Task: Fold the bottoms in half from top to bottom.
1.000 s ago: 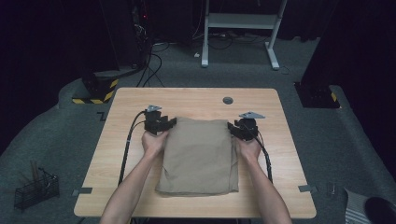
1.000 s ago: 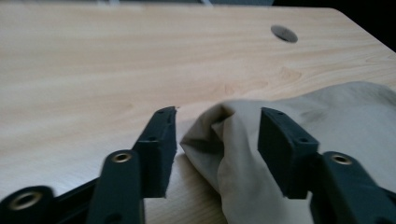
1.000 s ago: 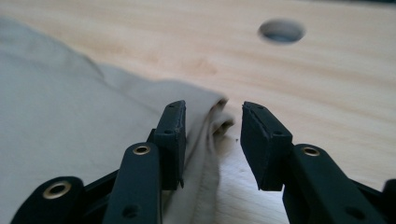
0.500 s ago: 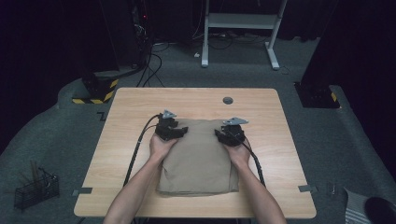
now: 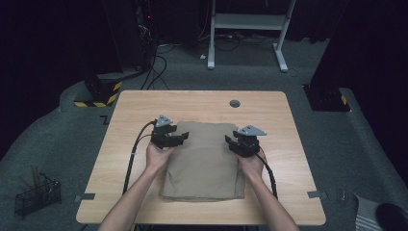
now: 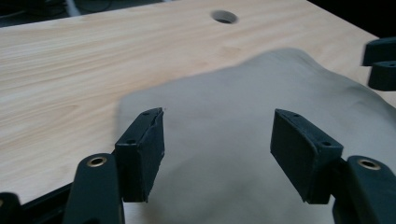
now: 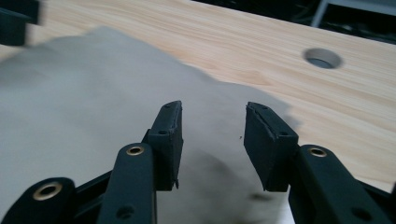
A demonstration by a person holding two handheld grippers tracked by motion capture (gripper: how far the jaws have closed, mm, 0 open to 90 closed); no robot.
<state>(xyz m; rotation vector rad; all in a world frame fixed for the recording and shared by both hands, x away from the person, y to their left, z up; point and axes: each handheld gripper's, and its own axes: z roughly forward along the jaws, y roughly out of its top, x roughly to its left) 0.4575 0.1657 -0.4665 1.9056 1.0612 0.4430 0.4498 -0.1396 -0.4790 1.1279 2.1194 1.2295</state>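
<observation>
A tan cloth (image 5: 202, 161), folded into a rough rectangle, lies on the near middle of the wooden table (image 5: 130, 106), its far edge somewhat rumpled and raised. The left gripper (image 5: 182, 138) sits over the cloth's far left corner and the right gripper (image 5: 230, 142) over its far right corner. In the left gripper view the jaws stand wide apart with nothing between them, cloth below them; in the right gripper view the jaws are also apart and empty, though by a narrower gap.

The step in hand looks like taking the far edge to fold or straighten the cloth. To do it well, each gripper should drop until its lower jaw slides under the edge, then close on all layers at once, not just the top one. Both corners should be taken at matching spots, so the fold runs square. The right gripper sits slightly nearer the person than the left, so levelling them first would help. Lifting together, low and slow, keeps the near part from dragging toward the round hole (image 5: 235, 103) in the table.
</observation>
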